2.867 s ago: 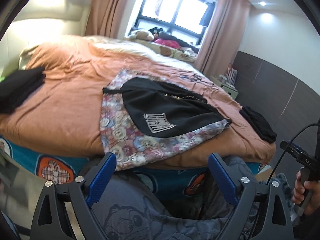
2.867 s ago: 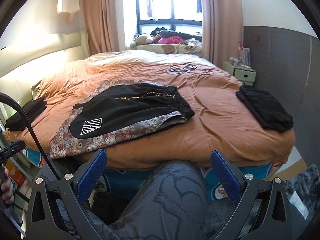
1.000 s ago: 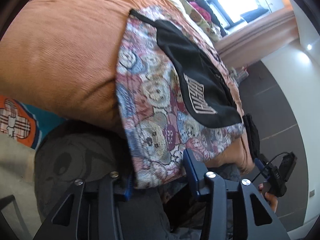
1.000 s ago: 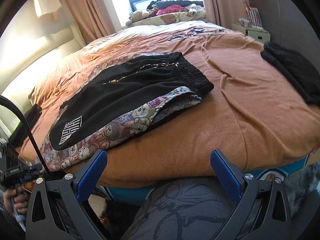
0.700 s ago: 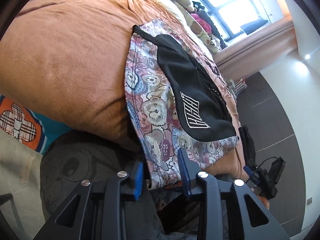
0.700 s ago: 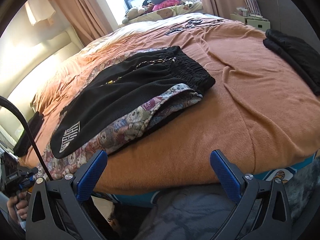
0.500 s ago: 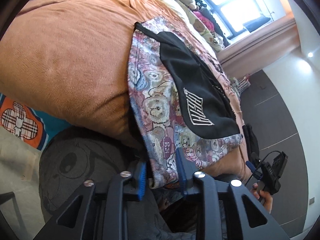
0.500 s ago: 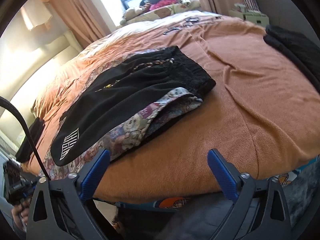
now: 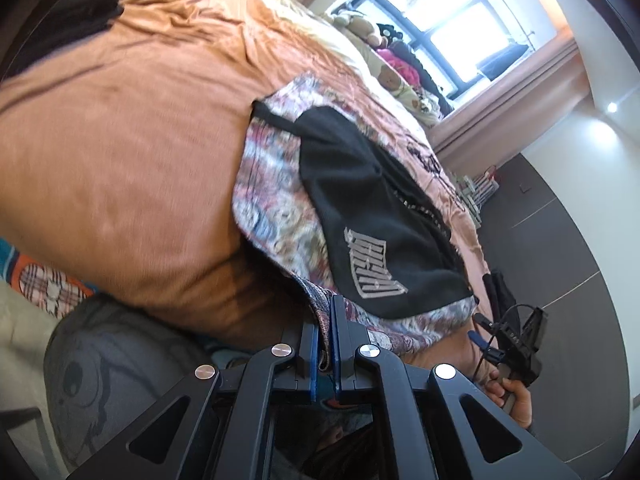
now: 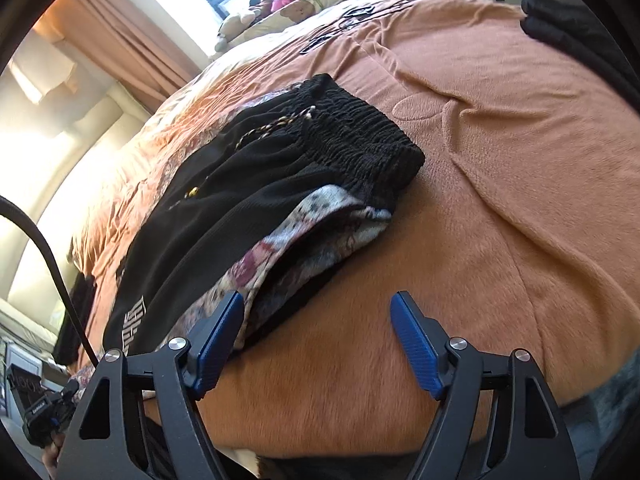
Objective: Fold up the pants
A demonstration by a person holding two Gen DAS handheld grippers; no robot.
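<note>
Only the right wrist view shows the elastic waistband (image 10: 360, 136) of the pants (image 10: 248, 200) on the bed (image 10: 500, 168). The left gripper (image 9: 326, 344) pinches the patterned hem (it was spread before). The right gripper (image 10: 316, 332) is closing beside the pants edge, touching nothing.

Orange-covered bed (image 10: 500, 160), pants (image 10: 248, 200) spread on it, dark folded clothes (image 10: 580, 32)
</note>
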